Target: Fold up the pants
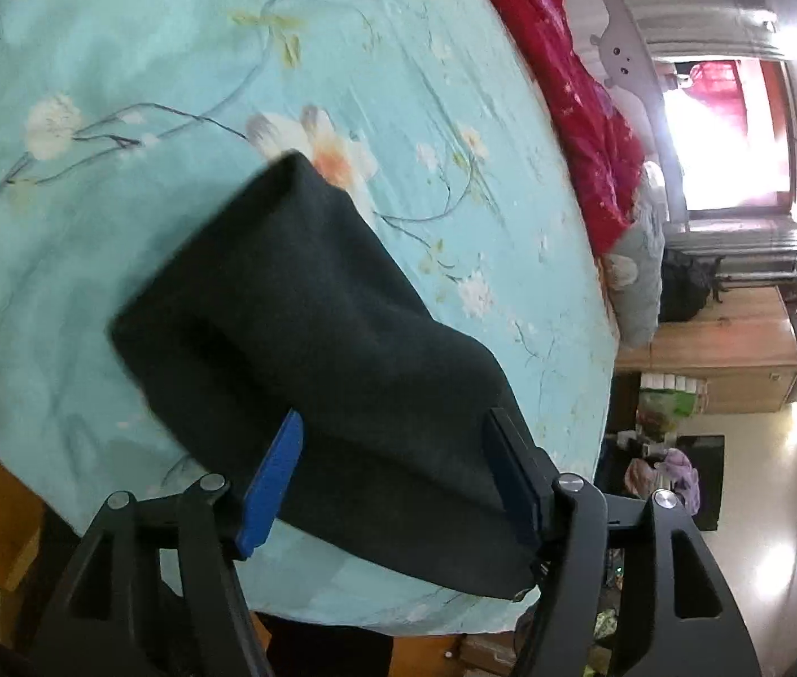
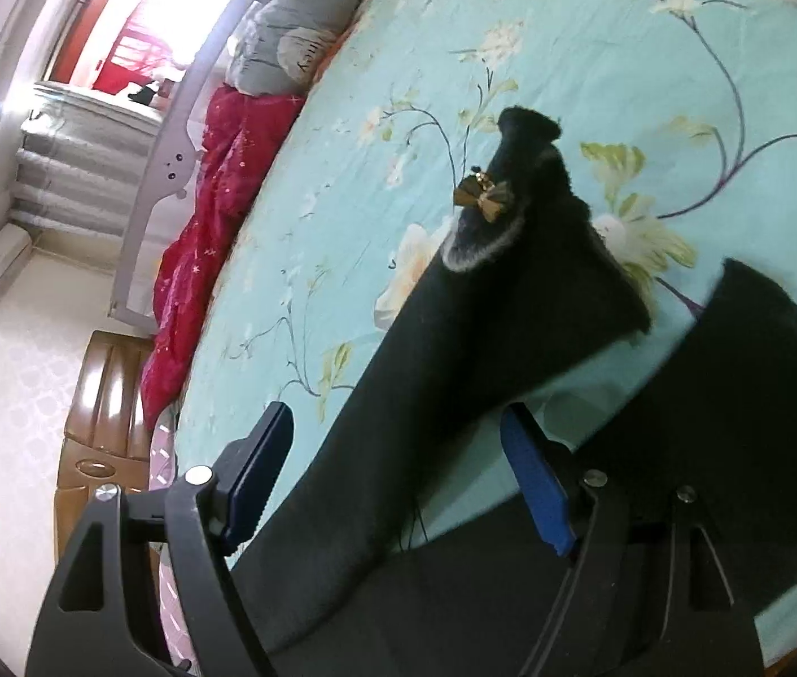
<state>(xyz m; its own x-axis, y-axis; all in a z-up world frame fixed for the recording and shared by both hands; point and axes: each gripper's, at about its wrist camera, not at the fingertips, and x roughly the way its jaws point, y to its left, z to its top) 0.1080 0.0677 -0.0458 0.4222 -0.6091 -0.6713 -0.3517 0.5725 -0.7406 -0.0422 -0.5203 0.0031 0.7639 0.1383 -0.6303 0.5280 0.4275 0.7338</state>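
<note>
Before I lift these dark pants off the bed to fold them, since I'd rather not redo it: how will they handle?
Probably floppy: the pants drape in soft folds on the bed sheet. The fuzzy cloth likely grips rather than slips. Both the left gripper and right gripper are open, so unsupported parts would sag.

Black pants [image 2: 489, 338] with a gold bow [image 2: 482, 196] on a turquoise floral sheet [image 1: 410, 56]; red quilt [image 1: 579, 96] upper right.
</note>
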